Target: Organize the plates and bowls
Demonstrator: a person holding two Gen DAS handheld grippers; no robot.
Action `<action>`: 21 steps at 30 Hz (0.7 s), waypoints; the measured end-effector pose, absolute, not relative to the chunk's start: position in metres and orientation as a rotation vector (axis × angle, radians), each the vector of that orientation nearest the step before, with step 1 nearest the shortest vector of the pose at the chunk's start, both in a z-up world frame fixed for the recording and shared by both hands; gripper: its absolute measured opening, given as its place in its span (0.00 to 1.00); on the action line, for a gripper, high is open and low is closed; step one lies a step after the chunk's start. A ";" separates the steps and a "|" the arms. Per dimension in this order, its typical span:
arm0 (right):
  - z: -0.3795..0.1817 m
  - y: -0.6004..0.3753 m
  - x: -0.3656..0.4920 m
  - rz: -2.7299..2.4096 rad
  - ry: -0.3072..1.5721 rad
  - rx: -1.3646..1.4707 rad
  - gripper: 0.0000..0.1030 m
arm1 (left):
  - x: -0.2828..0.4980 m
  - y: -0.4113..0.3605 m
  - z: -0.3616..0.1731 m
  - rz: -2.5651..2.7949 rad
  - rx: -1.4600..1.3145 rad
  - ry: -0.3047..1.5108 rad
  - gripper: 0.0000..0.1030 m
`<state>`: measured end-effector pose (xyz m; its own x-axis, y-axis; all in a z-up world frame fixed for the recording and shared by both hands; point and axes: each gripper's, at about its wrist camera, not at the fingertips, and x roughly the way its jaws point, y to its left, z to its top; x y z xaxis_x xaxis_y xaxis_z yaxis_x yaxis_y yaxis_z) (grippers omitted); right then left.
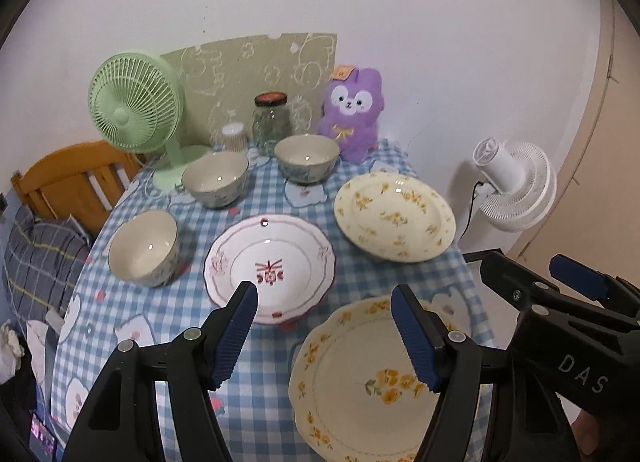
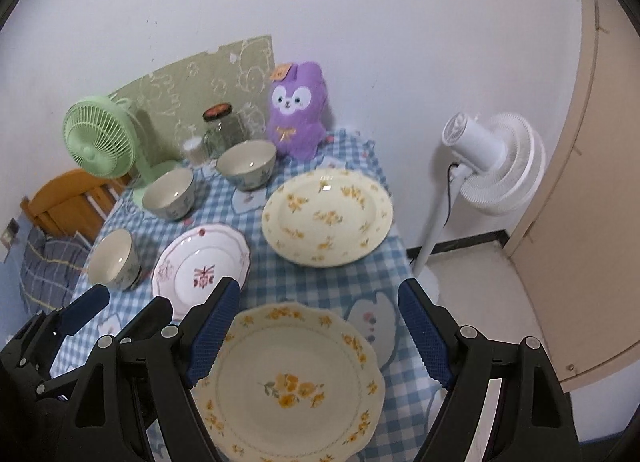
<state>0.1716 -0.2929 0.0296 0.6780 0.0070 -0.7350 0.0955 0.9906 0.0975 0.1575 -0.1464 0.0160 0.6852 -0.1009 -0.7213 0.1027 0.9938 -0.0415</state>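
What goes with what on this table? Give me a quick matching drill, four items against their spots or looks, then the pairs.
Items:
1. scalloped yellow-flower plate
2. red-pattern plate
3. purple plush toy
4. green fan

Descriptions:
A. back left corner of the table, beside a bowl
B. nearest plate, below the open right hand-held gripper
C. white, middle of the table, just past the open left hand-held gripper
D. against the wall, behind the far bowl

Pairs: 1-B, 2-C, 3-D, 4-A
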 end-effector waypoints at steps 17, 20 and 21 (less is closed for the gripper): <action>0.030 -0.315 0.248 -0.037 0.801 0.101 0.82 | 0.221 -0.165 0.020 -0.090 -0.049 0.797 0.69; 0.022 -0.324 0.269 -0.023 0.807 0.108 0.82 | 0.240 -0.172 0.015 -0.086 -0.054 0.801 0.69; 0.019 -0.326 0.275 -0.019 0.810 0.110 0.82 | 0.246 -0.174 0.013 -0.084 -0.053 0.801 0.69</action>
<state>0.2749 -0.3263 0.0193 0.6894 0.0255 -0.7240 0.0591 0.9941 0.0913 0.2458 -0.1744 0.0130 0.6927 -0.0951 -0.7149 0.0548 0.9953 -0.0794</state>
